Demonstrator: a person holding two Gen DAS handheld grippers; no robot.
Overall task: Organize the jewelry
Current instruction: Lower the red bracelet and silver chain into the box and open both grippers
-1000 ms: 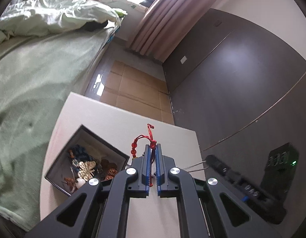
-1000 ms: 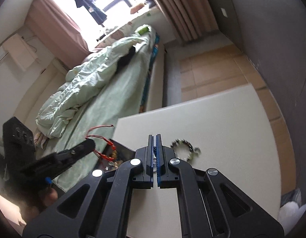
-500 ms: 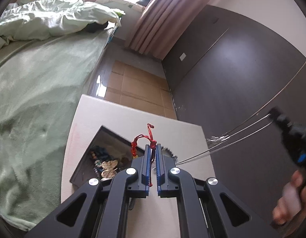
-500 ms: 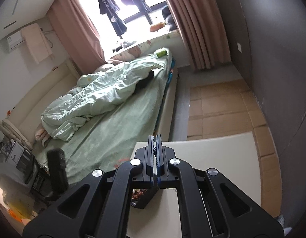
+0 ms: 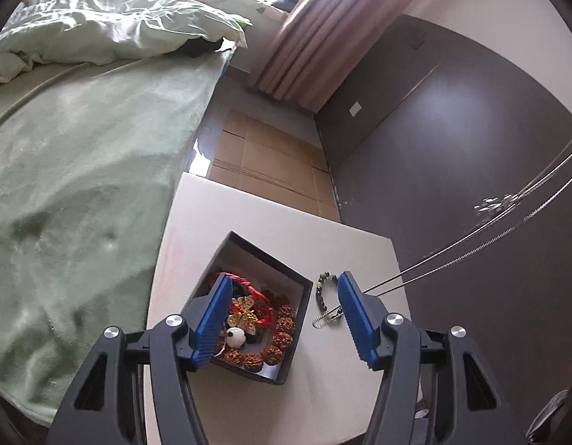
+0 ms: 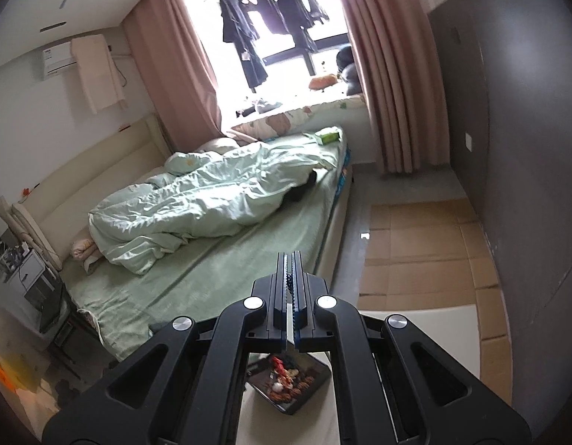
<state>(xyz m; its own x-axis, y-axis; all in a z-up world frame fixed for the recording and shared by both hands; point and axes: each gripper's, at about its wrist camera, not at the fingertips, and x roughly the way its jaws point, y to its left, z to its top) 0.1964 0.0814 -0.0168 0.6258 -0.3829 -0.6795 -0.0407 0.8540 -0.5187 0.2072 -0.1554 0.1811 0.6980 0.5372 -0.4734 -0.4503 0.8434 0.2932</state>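
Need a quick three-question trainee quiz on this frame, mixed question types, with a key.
1. True or false: the left tool is shut.
2. The beaded bracelet lies: A) in the black box; B) on the table beside the box; C) on the bed.
3. What does the shut right tool appear to grip?

Key: 1 false, its jaws stand wide open above the box. 2 B. 3 the silver chain, stretched taut.
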